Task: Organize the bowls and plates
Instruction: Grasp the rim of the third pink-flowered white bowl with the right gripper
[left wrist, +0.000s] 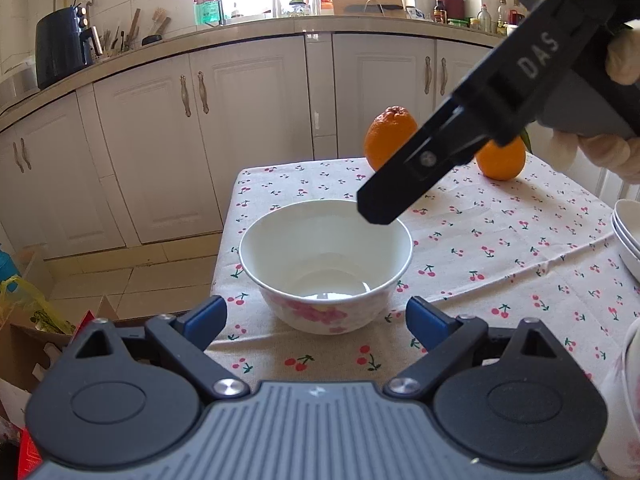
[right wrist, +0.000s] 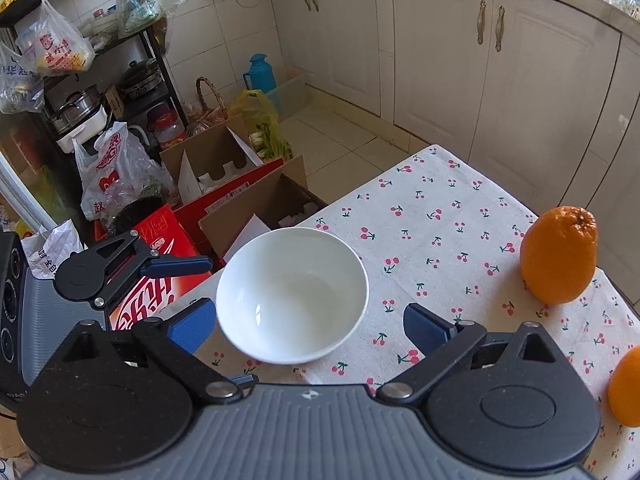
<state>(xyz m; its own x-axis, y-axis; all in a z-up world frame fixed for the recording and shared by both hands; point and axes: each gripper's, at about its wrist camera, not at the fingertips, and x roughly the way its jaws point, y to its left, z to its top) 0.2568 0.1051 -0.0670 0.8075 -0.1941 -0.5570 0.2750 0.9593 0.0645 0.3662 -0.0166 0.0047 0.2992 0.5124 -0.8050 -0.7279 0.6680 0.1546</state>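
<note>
Nearest in the left wrist view, left gripper (left wrist: 316, 322) with blue pads spread wide, nothing between them, aimed at a white bowl (left wrist: 326, 266) with pink flowers on its outer wall. Bowl upright and empty, set near the left edge of the cherry-print tablecloth (left wrist: 500, 256), just ahead of the pads and touching neither. Above the bowl's far right rim, one black finger (left wrist: 394, 190) of the right gripper, slanting down from the upper right, clear of the rim; behind it a gloved hand (left wrist: 618, 60) on the handle. In the right wrist view, right gripper (right wrist: 310, 322) likewise wide open, its pads on either side of the bowl's (right wrist: 292, 294) near half without contact, the left pad seemingly just beside the wall. Beyond that, the left gripper's (right wrist: 176, 266) finger seen from the side, off the table's edge. At the right border of the left view, a stack of white dishes (left wrist: 626, 232), only partly visible. Farther back on the cloth, two oranges (left wrist: 390, 136), well apart from the bowl. Past the table, cardboard boxes (right wrist: 224, 160) on the tiled floor, then cream cabinets (left wrist: 248, 120) under a cluttered counter.
</note>
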